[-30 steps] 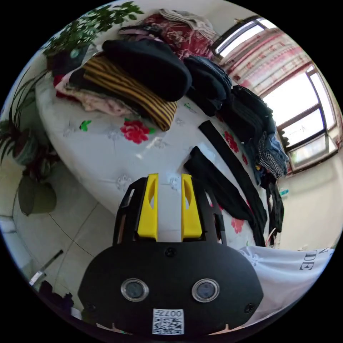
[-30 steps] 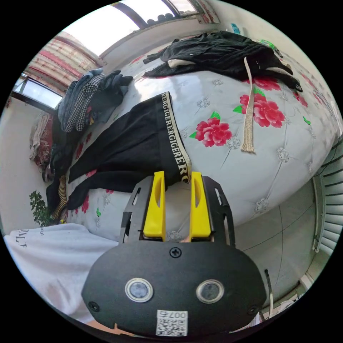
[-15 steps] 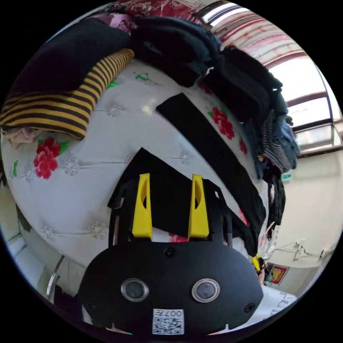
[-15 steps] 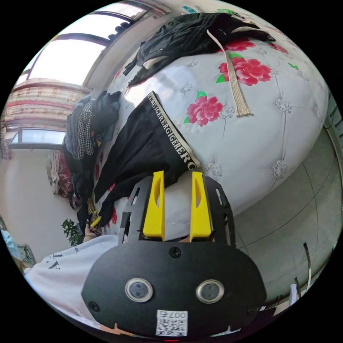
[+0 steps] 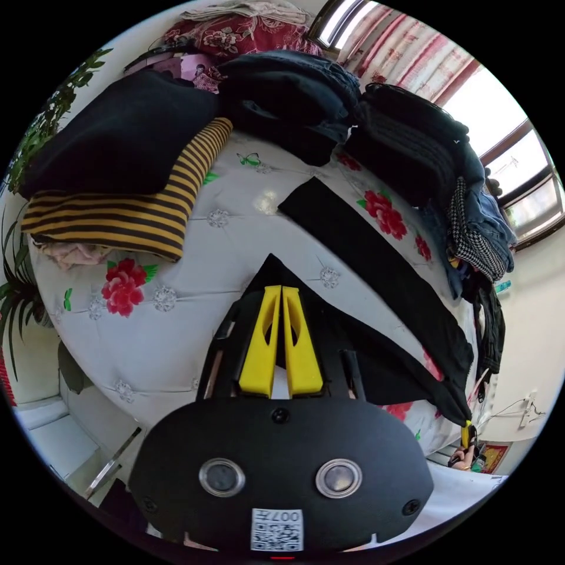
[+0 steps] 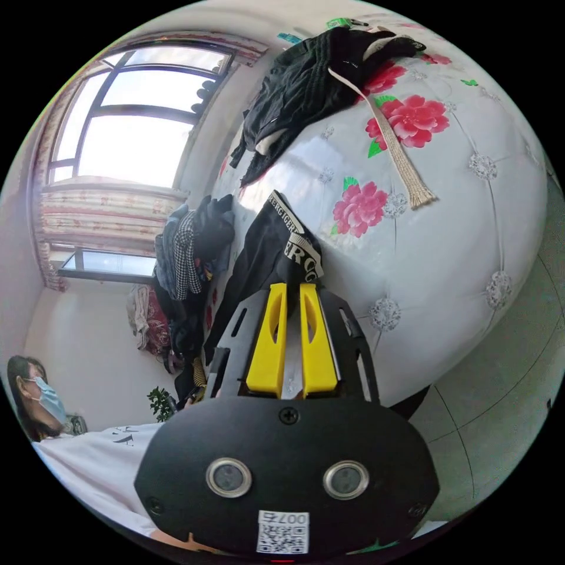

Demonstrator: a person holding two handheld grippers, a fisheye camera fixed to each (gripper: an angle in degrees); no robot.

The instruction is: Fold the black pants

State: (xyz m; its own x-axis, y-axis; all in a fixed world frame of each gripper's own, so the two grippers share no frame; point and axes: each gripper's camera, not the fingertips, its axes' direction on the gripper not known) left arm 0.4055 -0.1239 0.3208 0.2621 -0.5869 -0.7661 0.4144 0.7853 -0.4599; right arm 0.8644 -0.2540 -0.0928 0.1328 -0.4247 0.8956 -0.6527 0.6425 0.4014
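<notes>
A white tufted bed cover [image 5: 176, 276] printed with red flowers carries everything. The black pants [image 5: 376, 276] lie spread on it, legs stretched toward one end, the lettered waistband [image 6: 297, 247] bunched up near the opposite edge. Along the far side sit heaps of clothes — a black-and-yellow striped piece [image 5: 123, 212] under a black one, dark folded garments [image 5: 294, 100], a checked item [image 5: 471, 235]. Past the waistband lie a dark garment pile [image 6: 312, 82] and a beige woven belt [image 6: 394, 147] (its frayed end near the edge).
</notes>
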